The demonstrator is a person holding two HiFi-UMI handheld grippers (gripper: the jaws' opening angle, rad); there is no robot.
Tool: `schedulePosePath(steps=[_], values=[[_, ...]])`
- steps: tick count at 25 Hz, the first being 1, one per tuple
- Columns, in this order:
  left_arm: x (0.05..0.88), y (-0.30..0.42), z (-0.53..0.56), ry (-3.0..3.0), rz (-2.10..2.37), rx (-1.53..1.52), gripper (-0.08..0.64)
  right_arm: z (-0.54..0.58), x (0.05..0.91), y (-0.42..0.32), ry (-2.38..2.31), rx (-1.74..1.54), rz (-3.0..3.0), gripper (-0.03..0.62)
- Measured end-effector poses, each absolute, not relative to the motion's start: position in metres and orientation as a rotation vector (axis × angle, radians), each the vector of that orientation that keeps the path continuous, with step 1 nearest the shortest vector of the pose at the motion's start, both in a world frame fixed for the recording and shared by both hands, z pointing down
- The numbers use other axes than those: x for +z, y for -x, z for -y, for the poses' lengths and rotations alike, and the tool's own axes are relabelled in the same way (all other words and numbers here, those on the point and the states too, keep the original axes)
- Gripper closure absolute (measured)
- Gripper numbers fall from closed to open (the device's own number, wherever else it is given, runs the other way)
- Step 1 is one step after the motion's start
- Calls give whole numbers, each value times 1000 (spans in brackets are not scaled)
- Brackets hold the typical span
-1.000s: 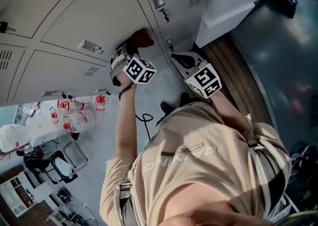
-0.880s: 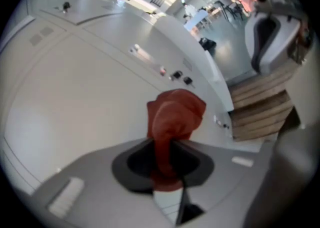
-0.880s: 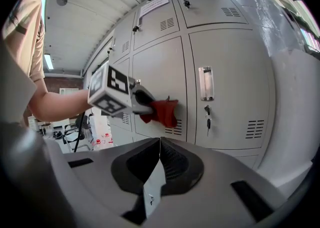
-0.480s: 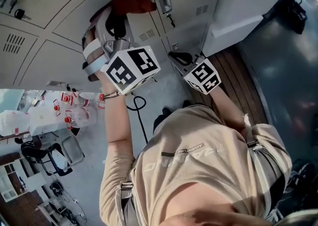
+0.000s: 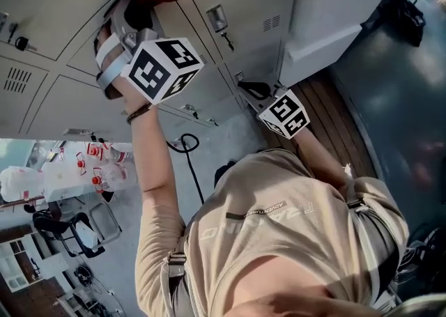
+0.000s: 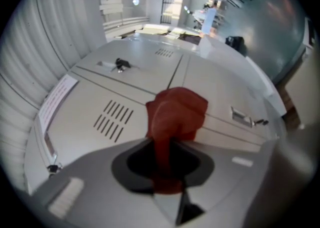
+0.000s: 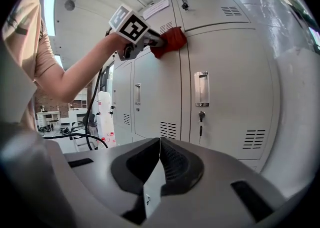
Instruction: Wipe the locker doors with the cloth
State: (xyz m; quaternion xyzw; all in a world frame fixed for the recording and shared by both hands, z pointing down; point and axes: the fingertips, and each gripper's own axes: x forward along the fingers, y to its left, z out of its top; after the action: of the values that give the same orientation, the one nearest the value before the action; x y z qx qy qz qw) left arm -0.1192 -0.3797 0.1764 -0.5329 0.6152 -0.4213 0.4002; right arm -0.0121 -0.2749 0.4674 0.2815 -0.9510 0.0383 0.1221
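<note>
Rows of pale grey metal lockers (image 7: 230, 86) fill the wall, each door with vent slots, and one tall door carries a recessed metal handle (image 7: 201, 89) with a key hanging in the lock just below it. A strip of brown wooden planking (image 5: 334, 106) runs along the floor at the foot of the lockers.

The person, in a beige T-shirt (image 5: 279, 225), reaches the left arm high. The left claw (image 6: 164, 164) is clenched on a crumpled red cloth (image 6: 177, 111), a fold of which runs down between the jaws. The bunched part of the cloth is pressed against the locker fronts, over a seam where doors meet near the top of a tall door; the right gripper view shows it there (image 7: 172, 40), just beyond the left claw's black-and-white marker cube (image 7: 131, 24).

The right claw (image 7: 160, 164) is held lower, well apart from the cloth, pointing at the lockers. Its jaws are pressed together with nothing between them.
</note>
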Motion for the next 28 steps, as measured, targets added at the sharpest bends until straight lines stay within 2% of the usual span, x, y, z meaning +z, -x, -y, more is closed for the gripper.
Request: schedulePosePath(steps=[6, 21, 28], values=[[215, 114, 385, 1368, -1523, -1142, 480, 283, 477, 8, -833, 150, 2783, 577], [473, 110, 390, 1766, -1372, -1434, 479, 298, 516, -14, -879, 274, 2708, 577], [535, 103, 393, 1831, -1298, -1525, 479, 310, 531, -17, -885, 312, 2689, 578]])
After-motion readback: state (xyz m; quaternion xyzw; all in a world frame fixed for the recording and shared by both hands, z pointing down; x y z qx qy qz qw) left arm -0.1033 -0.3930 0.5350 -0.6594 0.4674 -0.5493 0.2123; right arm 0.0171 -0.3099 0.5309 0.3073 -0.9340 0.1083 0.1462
